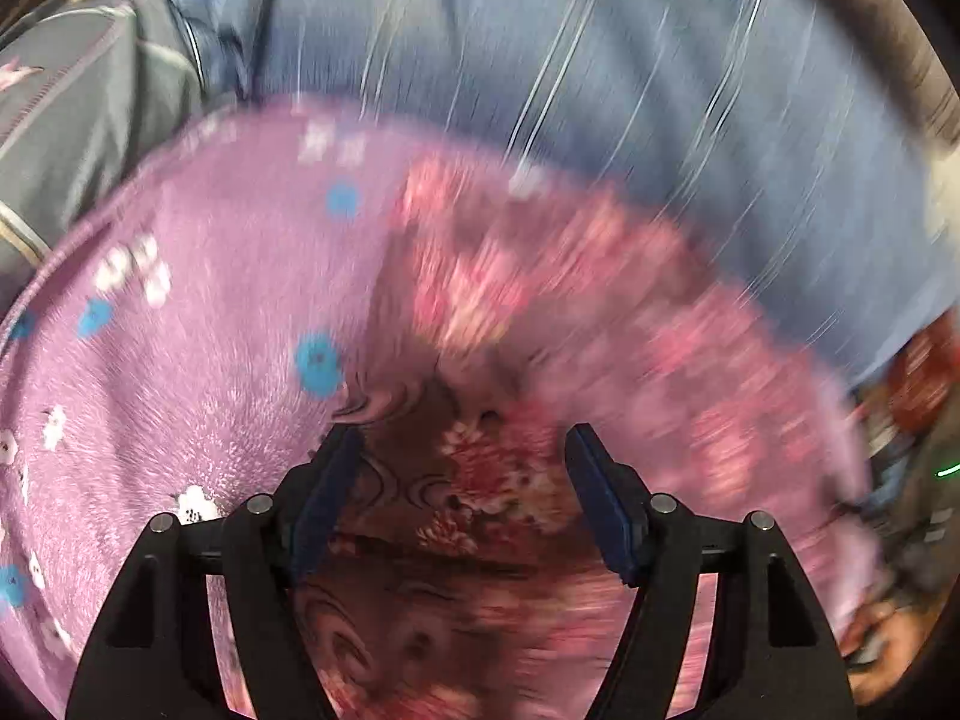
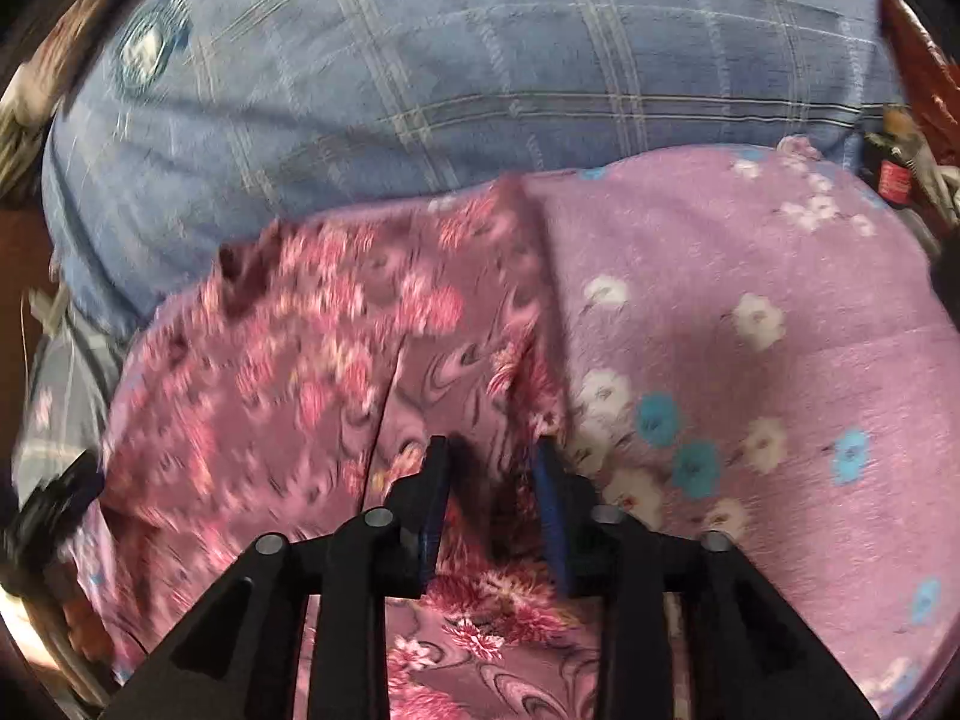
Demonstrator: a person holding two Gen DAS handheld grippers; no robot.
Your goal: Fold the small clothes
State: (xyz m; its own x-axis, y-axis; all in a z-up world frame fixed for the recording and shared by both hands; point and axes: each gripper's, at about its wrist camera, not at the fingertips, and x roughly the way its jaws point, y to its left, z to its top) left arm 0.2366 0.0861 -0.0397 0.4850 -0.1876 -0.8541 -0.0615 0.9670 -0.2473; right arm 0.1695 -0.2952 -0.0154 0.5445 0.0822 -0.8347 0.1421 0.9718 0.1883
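A maroon floral garment [image 2: 336, 360] lies rumpled on a lilac blanket with white and blue flowers [image 2: 750, 312], itself spread over a blue checked sheet [image 2: 420, 72]. The garment's long axis seems to run away from the viewer, though blur makes that uncertain. The right tongs [image 2: 489, 450] stand narrowly parted over its fabric; the left tongs [image 1: 462, 438] gape wide above it.

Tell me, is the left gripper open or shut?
Open: the left gripper fingers stand wide apart over the floral garment.
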